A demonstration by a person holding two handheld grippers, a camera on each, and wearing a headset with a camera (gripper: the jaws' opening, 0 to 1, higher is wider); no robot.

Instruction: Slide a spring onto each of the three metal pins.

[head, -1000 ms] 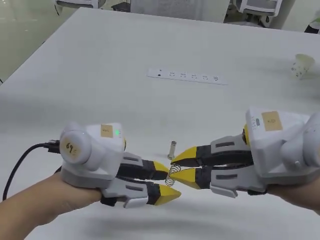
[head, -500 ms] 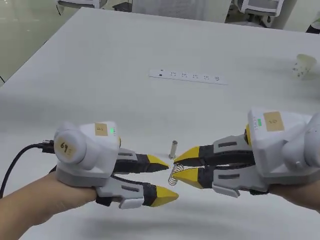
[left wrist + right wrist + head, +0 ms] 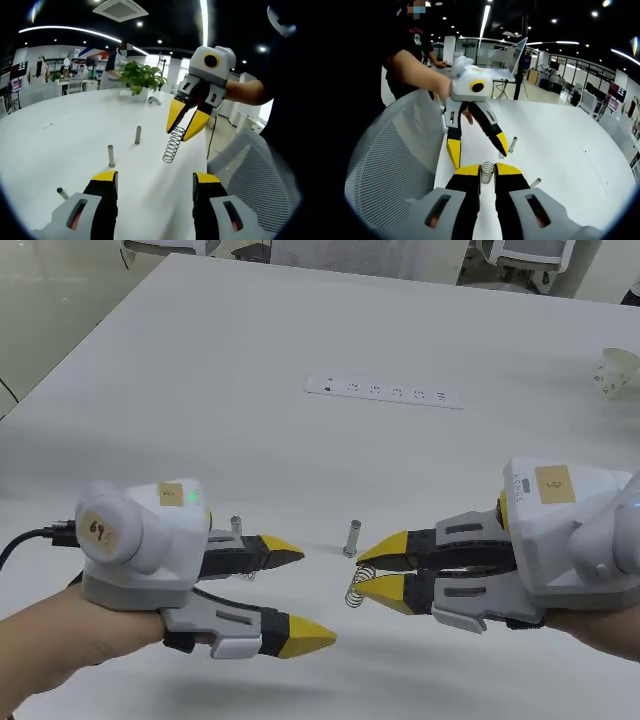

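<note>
Back to the left and off the spring, the left hand-held gripper (image 3: 303, 597) has let go, its yellow-tipped jaws now wide apart and holding nothing.

The right hand-held gripper (image 3: 360, 573) is clamped on the small silver coil spring (image 3: 357, 585). It pinches one end between its yellow tips, and the rest juts out free, tilted, above the smooth white worktop (image 3: 300, 460). The spring is thin bright wire wound in open, evenly spaced turns. A short grey metal pin (image 3: 353, 538) stands upright on the worktop just beyond the right tips, apart from the spring. A second pin (image 3: 236, 528) stands just behind the left gripper's upper jaw. In the left gripper view a third pin (image 3: 62, 193) shows near the left jaw.
</note>
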